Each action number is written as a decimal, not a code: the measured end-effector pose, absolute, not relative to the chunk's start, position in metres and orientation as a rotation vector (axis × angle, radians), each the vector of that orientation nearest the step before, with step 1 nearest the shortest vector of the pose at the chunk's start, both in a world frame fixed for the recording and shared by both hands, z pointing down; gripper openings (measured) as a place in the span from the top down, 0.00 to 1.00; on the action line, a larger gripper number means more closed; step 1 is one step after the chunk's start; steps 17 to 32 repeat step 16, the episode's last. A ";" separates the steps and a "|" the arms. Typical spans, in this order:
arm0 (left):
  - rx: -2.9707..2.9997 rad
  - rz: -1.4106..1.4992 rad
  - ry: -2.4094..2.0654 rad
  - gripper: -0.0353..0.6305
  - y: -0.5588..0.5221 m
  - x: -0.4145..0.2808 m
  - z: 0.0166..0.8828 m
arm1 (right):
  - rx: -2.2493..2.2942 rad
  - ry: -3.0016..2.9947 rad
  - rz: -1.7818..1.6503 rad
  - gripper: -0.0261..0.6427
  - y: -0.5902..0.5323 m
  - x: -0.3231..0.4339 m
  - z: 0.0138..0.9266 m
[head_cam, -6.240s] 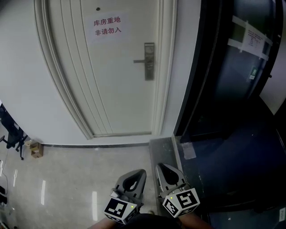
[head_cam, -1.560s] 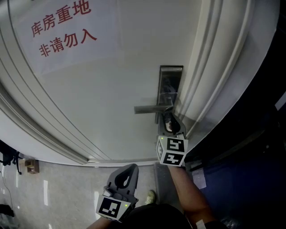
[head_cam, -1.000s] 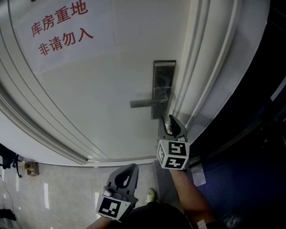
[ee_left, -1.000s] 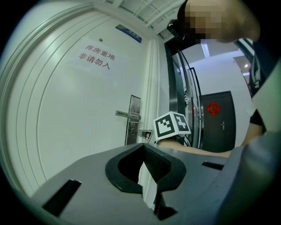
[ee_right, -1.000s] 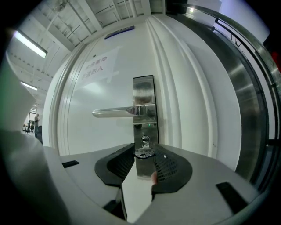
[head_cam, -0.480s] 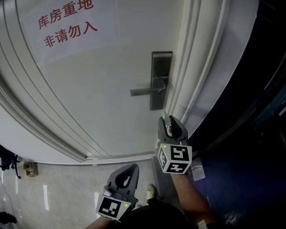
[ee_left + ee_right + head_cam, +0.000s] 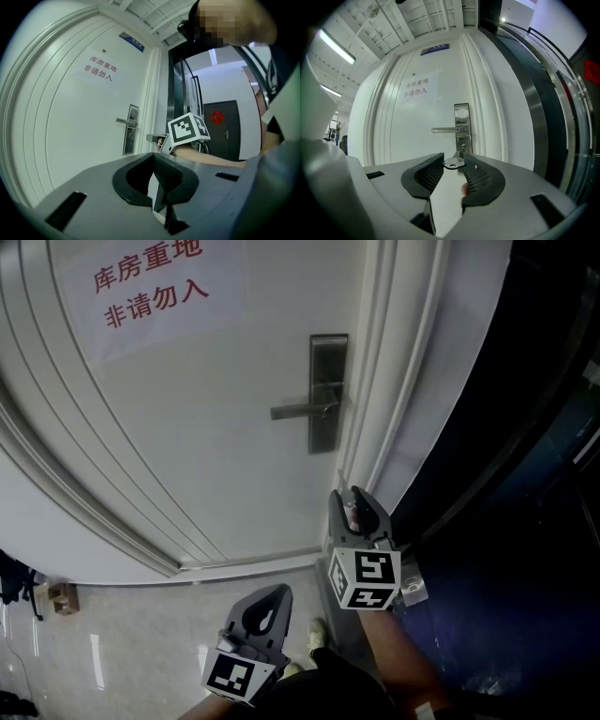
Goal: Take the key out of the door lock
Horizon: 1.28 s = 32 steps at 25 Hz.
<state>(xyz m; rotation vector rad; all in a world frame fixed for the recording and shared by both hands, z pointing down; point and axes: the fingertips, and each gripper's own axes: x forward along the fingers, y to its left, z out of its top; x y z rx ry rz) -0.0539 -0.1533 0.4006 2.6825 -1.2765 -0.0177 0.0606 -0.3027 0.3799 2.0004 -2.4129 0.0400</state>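
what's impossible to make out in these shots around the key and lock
- Key teeth: right gripper view, too small, partly behind the right hand-held gripper tips.
- Lock plate bottom: right gripper view, hidden behind key and jaw tips.
- Door sign: head view, cut off by the top edge.
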 end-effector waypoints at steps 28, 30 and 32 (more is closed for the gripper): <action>2.710 -0.041 -1.241 0.94 -0.125 -0.063 0.391 | 2.002 -2.405 0.008 0.76 -0.267 0.047 0.369; 2.710 -0.041 -1.241 0.94 -0.125 -0.063 0.391 | 2.002 -2.405 0.008 0.76 -0.267 0.047 0.369; 2.710 -0.041 -1.241 0.94 -0.125 -0.063 0.391 | 2.002 -2.405 0.008 0.76 -0.267 0.047 0.369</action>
